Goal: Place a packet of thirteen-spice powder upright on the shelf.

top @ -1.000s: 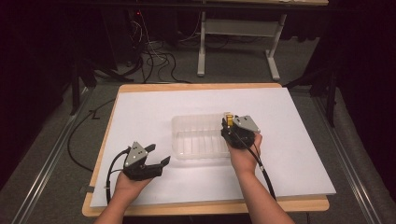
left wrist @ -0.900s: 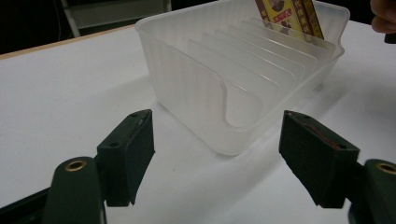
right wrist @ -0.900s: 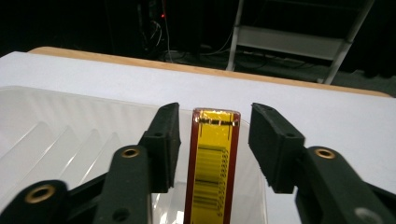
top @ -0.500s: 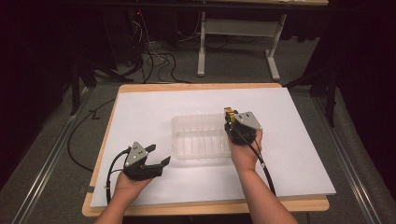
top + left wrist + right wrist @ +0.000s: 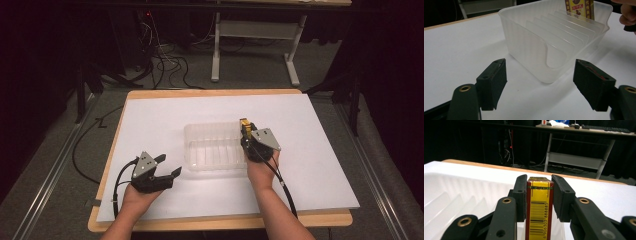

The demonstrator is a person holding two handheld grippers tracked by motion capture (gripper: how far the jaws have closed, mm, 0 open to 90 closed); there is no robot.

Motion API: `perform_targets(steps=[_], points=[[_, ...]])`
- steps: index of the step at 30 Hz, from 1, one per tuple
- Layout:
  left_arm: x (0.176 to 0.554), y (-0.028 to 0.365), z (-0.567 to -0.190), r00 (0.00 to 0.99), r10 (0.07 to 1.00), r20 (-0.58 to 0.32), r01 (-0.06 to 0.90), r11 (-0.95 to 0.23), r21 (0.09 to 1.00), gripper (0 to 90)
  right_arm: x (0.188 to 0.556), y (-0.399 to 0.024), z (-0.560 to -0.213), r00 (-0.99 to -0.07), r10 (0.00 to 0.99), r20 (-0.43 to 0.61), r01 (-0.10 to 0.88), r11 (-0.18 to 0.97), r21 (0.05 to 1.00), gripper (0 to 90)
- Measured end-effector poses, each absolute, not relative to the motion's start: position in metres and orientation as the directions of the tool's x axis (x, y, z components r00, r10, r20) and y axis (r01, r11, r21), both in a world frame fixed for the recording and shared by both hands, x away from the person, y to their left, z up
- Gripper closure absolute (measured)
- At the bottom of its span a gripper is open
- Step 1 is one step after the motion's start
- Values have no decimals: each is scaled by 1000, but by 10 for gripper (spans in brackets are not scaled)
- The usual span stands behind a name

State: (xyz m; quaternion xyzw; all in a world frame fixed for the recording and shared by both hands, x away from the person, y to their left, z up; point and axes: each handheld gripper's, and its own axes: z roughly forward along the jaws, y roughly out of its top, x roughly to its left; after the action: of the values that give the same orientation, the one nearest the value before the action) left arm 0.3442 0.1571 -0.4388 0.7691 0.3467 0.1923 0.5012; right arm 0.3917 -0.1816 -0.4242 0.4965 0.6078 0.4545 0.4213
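A: White sheet (image 5: 165,120) over the wooden table (image 5: 210,93), the biggest thing here. What sits on it?

B: A clear plastic tray (image 5: 212,147) with ribbed dividers, about at the middle of the sheet. I take the tray as the landmark.

A: Where are the hands from it?

B: The left hand (image 5: 136,197) lies near the tray's near left corner, a little apart from it, on the sheet. The right hand (image 5: 260,172) is just beside the tray's right end.

A: And the grippers?

B: The left gripper (image 5: 170,167) points at the tray. In the left gripper view its jaws stand wide apart with nothing between them, and the tray (image 5: 554,37) rises just beyond them, not touched. The right gripper (image 5: 245,131) reaches over the tray's right end.

A: Does it hold anything?

B: Yes, a box (image 5: 539,207), yellow with dark red edges and a barcode on its narrow face. It stands upright in the last slot at the tray's right end. The jaws have just been closing, and in the right gripper view the left pad lies on the box while a thin gap may remain at the right pad.

A: Seen elsewhere?

B: From the left gripper view the box (image 5: 579,8) stands at the tray's far end, with fingers (image 5: 627,15) of the right hand just beside it.
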Motion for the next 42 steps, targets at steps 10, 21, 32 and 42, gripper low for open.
perform_targets(steps=[10,21,32,42], points=[[343,155,-439,688,724,-50,338,-258,905,273,367,-186,-425,-195,977,-86,251,134,959,657],[344,155,-439,689,723,-49,341,-264,902,270,358,-193,-420,-323,946,-24,311,130,941,342],[346,159,-441,687,724,-71,352,-246,903,260,337,-217,-406,-413,910,20,340,134,931,181],[349,158,-441,684,725,-81,357,-236,904,254,327,-264,-412,-390,920,-24,377,183,908,155]])
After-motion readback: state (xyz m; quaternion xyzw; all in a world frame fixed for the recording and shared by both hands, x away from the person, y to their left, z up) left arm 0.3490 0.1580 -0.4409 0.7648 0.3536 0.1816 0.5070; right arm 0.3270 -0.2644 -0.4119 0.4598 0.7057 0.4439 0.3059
